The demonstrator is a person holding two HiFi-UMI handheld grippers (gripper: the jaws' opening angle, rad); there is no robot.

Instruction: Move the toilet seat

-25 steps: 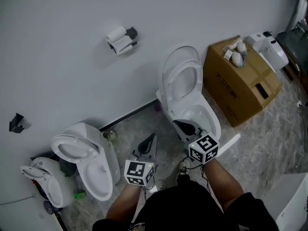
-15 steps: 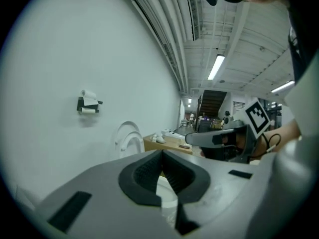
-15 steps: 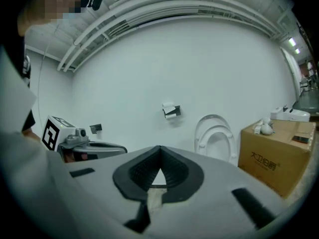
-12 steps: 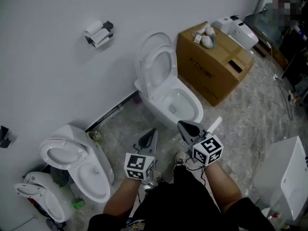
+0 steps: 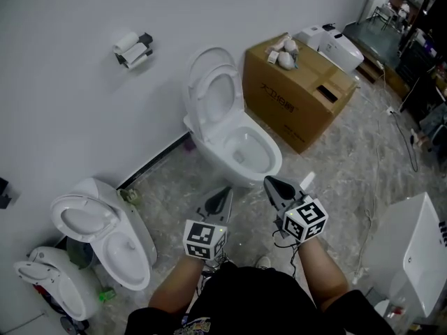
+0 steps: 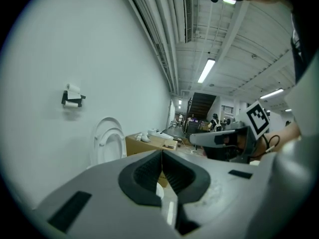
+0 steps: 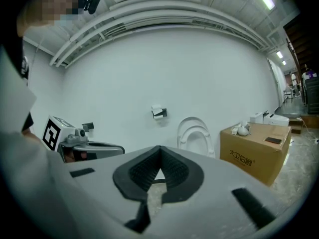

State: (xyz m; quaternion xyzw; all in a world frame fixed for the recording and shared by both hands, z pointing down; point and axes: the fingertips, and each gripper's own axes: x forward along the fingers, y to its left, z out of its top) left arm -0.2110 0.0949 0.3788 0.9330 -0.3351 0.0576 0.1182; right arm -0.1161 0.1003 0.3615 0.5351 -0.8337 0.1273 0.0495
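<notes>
A white toilet (image 5: 241,152) stands against the wall, its seat (image 5: 218,98) and lid raised upright against the wall. The raised seat (image 6: 107,141) shows in the left gripper view and the seat (image 7: 195,136) again in the right gripper view. My left gripper (image 5: 225,190) is shut and empty, held low just in front of the bowl's left side. My right gripper (image 5: 269,182) is shut and empty too, close to the bowl's front rim. Neither touches the toilet.
A cardboard box (image 5: 297,96) with small white items on top stands right of the toilet. Toilet paper rolls (image 5: 130,47) hang on the wall. Another white toilet (image 5: 105,229) lies at the lower left. A white unit (image 5: 415,250) stands at the right; cables run over the floor.
The view has swung right: the toilet and box slid left in the picture. Both shut grippers shifted with it, now sitting below the bowl's front instead of over it.
</notes>
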